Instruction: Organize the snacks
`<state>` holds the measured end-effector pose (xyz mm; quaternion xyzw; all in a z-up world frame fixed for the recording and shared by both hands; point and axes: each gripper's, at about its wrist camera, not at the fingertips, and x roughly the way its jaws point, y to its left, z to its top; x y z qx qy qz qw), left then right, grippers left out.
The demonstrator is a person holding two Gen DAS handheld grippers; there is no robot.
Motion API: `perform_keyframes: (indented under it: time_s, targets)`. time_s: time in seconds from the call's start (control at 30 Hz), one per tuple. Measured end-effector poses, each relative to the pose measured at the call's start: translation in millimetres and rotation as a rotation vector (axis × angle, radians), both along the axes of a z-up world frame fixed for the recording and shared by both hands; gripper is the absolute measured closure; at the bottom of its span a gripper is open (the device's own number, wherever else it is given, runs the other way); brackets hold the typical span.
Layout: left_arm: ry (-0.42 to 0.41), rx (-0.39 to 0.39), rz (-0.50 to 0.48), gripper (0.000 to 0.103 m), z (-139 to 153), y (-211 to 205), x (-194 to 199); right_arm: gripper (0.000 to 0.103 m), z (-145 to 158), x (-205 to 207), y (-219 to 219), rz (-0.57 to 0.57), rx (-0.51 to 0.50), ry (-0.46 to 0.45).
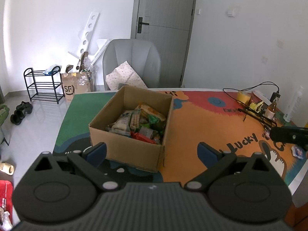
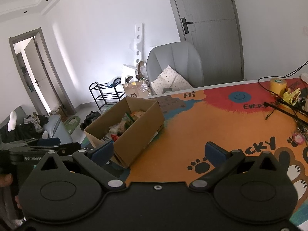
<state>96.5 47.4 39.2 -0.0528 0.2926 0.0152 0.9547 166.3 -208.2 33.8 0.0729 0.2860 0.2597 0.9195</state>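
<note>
The cardboard box (image 1: 132, 134) sits on the printed table mat (image 1: 202, 127), filled with snack packets (image 1: 142, 123). These appear light, soft and crinkly, probably slippery; a pinch at a sealed edge seems best. The left gripper (image 1: 152, 152) and right gripper (image 2: 159, 152) are both spread and empty.

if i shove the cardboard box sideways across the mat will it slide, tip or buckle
The cardboard box would probably slide rather than tip: it is wide, low and sits flat on the printed mat. It is filled with snack packets, so expect some weight and drag. Its open top has no flaps bracing it, so a thin wall may flex under a high push.
</note>
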Motion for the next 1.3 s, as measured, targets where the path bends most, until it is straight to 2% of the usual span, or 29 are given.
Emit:
perform_keyframes:
  time_s: [1.3]
  targets:
    - [0.012, -0.008, 0.000, 0.003, -4.5, 0.7, 3.2, 0.000, 0.9, 1.9, 0.4, -0.011, -0.008, 0.010]
